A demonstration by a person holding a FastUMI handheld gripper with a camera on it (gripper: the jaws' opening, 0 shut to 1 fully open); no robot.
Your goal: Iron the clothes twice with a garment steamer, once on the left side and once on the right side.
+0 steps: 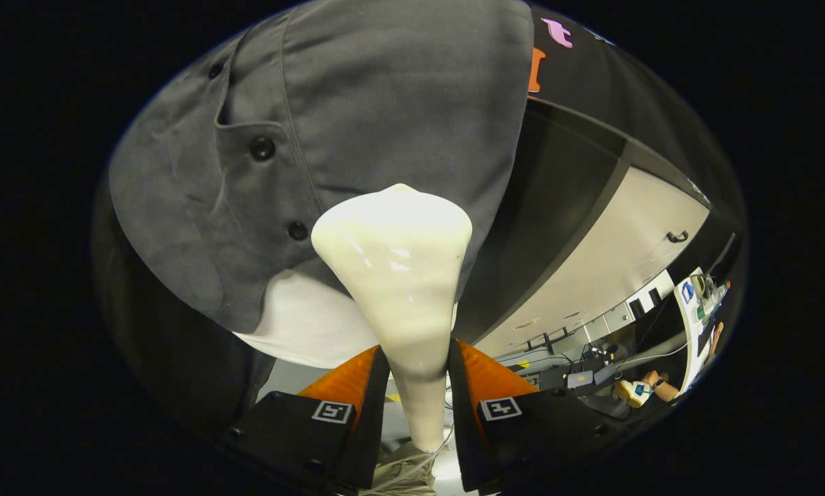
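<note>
Tool clamped on cream steamer handle, both fingers pressing its neck. Steamer head meets hanging grey shirt just ahead, beside button placket. Best practice, likely: keep head flat against cloth, stroke slow, clear of buttons.

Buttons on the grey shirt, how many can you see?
3. One near the collar, one on the placket, one lower down beside the steamer head gripped by the fingers. More may hide behind the steamer.
</note>
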